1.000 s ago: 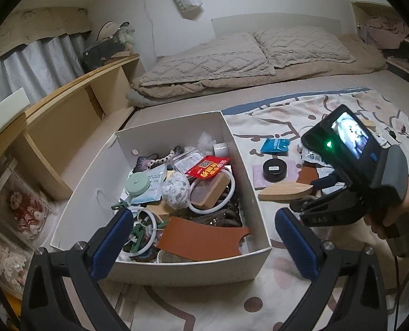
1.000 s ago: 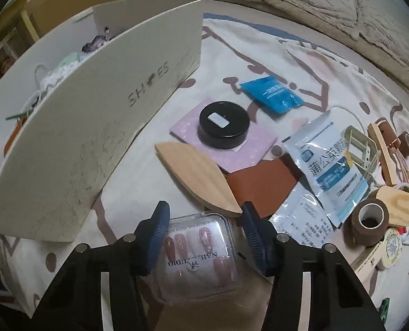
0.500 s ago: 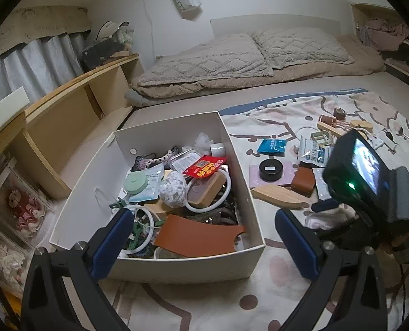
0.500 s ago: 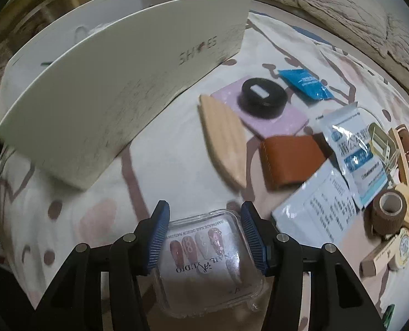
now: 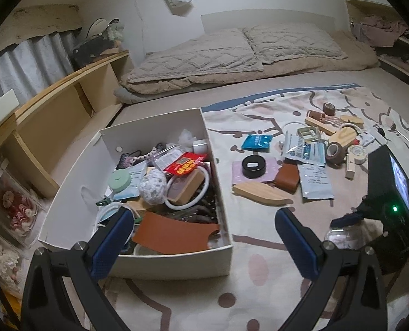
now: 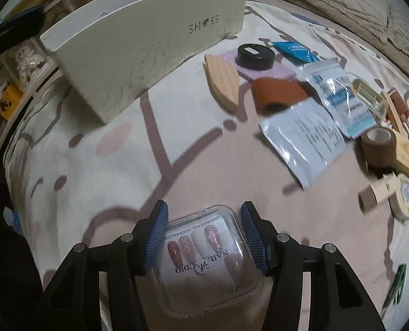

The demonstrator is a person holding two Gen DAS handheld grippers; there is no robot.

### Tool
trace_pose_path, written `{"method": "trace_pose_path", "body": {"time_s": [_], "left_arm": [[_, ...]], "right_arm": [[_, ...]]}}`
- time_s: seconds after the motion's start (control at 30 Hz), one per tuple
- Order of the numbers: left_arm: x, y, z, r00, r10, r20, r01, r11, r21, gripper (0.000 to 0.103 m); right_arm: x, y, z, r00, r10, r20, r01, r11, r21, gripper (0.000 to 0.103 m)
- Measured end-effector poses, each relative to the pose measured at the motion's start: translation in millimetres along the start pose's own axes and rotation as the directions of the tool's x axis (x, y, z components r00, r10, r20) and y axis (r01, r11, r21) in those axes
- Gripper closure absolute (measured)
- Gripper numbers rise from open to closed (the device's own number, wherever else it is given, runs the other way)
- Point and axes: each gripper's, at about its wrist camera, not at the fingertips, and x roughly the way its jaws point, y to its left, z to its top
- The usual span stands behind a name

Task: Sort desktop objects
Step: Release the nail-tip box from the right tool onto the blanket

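My right gripper is shut on a clear plastic nail case, its blue pads pressing on the case's two sides. It holds the case above the patterned blanket, to the near right of the white shoe box. In the left wrist view the same case shows at the right edge under the right device. My left gripper stands open and empty over the near end of the shoe box, which is filled with several small items.
Loose items lie on the blanket beyond the right gripper: a wooden leaf shape, a black round tin, a brown leather piece, white sachets, a brown tape roll. A wooden shelf runs left of the box.
My right gripper, still holding the nail case, has drawn back from the shoe box toward the near right and rolled a little. The left gripper has stayed where it was.
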Motion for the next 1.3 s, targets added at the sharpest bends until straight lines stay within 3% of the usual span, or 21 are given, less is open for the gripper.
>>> {"method": "trace_pose_path", "body": {"time_s": [0.13, 0.2, 0.43, 0.67, 0.93, 1.17, 1.3], "left_arm": [[-3, -13, 6, 1.0, -0.013, 0.002, 0.013, 1.0, 0.004, 0.0], [-5, -19, 9, 1.0, -0.024, 0.004, 0.024, 1.0, 0.006, 0.0], [-6, -45, 21, 0.996, -0.085, -0.003, 0.085, 0.996, 0.007, 0.0], [-7, -79, 27, 0.985, -0.17, -0.015, 0.17, 0.985, 0.026, 0.0], [3, -123, 15, 0.96, -0.268, -0.083, 0.272, 0.961, 0.043, 0.0], [18, -156, -10, 0.924, -0.344, -0.166, 0.354, 0.934, 0.035, 0.0], [29, -173, -26, 0.91, -0.35, -0.22, 0.371, 0.927, 0.061, 0.0]], "right_arm": [[-14, -8, -1, 0.999, 0.038, -0.004, -0.038, 0.998, 0.051, 0.049], [-32, -16, 1, 0.998, 0.039, 0.048, -0.042, 0.996, 0.079, 0.048], [-78, -64, -3, 0.984, -0.085, 0.159, 0.061, 0.987, 0.146, 0.047], [-105, -127, -31, 0.955, -0.234, 0.18, 0.179, 0.944, 0.279, 0.047], [-113, -180, -72, 0.936, -0.312, 0.164, 0.226, 0.888, 0.4, 0.047], [-101, -186, -98, 0.945, -0.302, 0.128, 0.238, 0.899, 0.369, 0.048], [-94, -180, -107, 0.95, -0.291, 0.117, 0.241, 0.916, 0.321, 0.048]]}}
